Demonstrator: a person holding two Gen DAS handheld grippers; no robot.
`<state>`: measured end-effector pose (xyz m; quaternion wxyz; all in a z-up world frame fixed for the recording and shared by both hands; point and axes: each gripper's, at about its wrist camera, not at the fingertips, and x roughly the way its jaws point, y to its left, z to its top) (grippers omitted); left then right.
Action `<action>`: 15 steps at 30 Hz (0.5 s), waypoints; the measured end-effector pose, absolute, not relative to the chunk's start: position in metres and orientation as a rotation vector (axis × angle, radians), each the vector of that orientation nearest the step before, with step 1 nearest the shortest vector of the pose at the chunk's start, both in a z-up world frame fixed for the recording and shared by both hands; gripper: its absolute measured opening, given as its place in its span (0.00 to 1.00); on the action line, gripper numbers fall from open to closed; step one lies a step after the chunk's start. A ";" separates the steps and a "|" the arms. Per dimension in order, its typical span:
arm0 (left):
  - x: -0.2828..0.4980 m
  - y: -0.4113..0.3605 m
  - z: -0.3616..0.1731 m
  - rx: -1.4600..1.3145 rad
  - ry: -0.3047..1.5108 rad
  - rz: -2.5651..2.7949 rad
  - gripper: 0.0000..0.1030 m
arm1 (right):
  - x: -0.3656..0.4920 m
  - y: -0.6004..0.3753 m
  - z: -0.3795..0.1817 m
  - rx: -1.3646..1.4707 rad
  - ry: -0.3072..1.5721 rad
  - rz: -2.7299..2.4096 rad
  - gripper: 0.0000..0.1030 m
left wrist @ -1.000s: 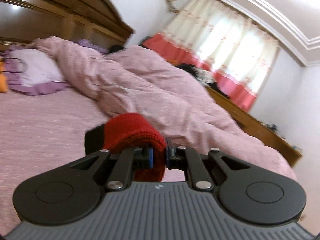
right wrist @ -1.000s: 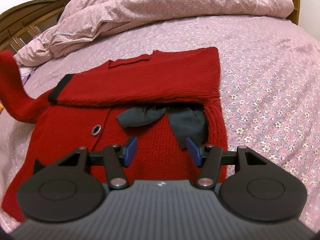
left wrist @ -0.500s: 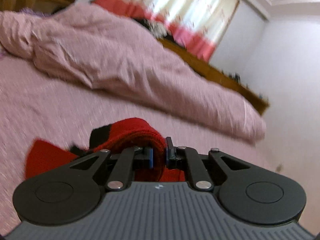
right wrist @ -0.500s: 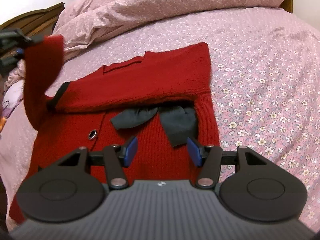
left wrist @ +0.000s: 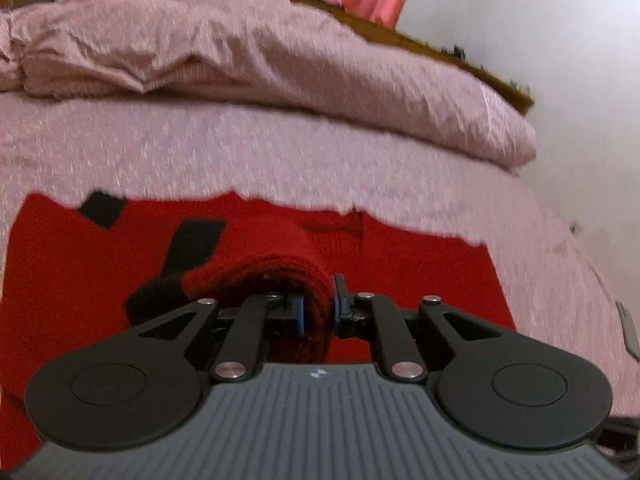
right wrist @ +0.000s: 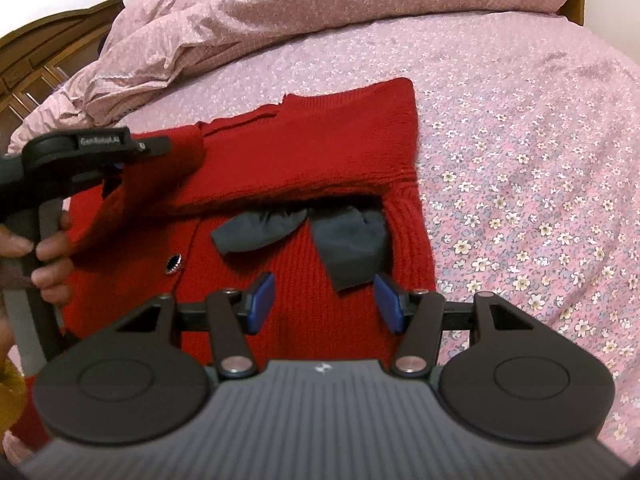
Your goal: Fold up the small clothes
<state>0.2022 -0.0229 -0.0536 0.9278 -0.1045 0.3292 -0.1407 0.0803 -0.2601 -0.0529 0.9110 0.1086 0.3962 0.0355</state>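
Loosening on the sleeve point(left wrist: 280, 264), the left gripper point(left wrist: 318, 312) risked dropping it crooked over the cardigan point(right wrist: 320, 160); right gripper point(right wrist: 324, 300) hung spread, empty.

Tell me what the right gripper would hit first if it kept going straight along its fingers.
Probably the dark grey bow lying on the red cardigan; the open right gripper points just at its lower tail, though depth is unclear.

Bed point(right wrist: 520, 128) with pink floral sheet. Red cardigan point(right wrist: 320, 152) lies flat on it, directly ahead of and beneath the right gripper's jaws. Rumpled pink duvet point(right wrist: 280, 12) heaped farther beyond the jaws, behind the cardigan.
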 end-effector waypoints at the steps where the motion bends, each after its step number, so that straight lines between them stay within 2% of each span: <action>1: 0.201 -0.023 -0.055 -0.200 0.710 -0.285 0.18 | 0.081 -0.259 -0.052 0.216 0.816 0.072 0.55; 2: 0.199 -0.024 -0.056 -0.181 0.745 -0.279 0.20 | 0.081 -0.258 -0.051 0.210 0.814 0.071 0.55; 5: 0.186 -0.019 -0.057 -0.145 0.785 -0.221 0.34 | 0.084 -0.256 -0.048 0.197 0.810 0.075 0.55; 7: 0.176 -0.013 -0.054 -0.136 0.783 -0.193 0.48 | 0.085 -0.254 -0.046 0.185 0.807 0.078 0.55; 10: 0.163 -0.005 -0.049 -0.106 0.794 -0.180 0.58 | 0.088 -0.247 -0.042 0.160 0.806 0.090 0.55; 12: 0.155 -0.001 -0.046 -0.084 0.798 -0.173 0.64 | 0.091 -0.241 -0.040 0.146 0.804 0.102 0.55; 15: 0.146 0.007 -0.042 -0.054 0.803 -0.149 0.64 | 0.095 -0.232 -0.036 0.131 0.799 0.125 0.55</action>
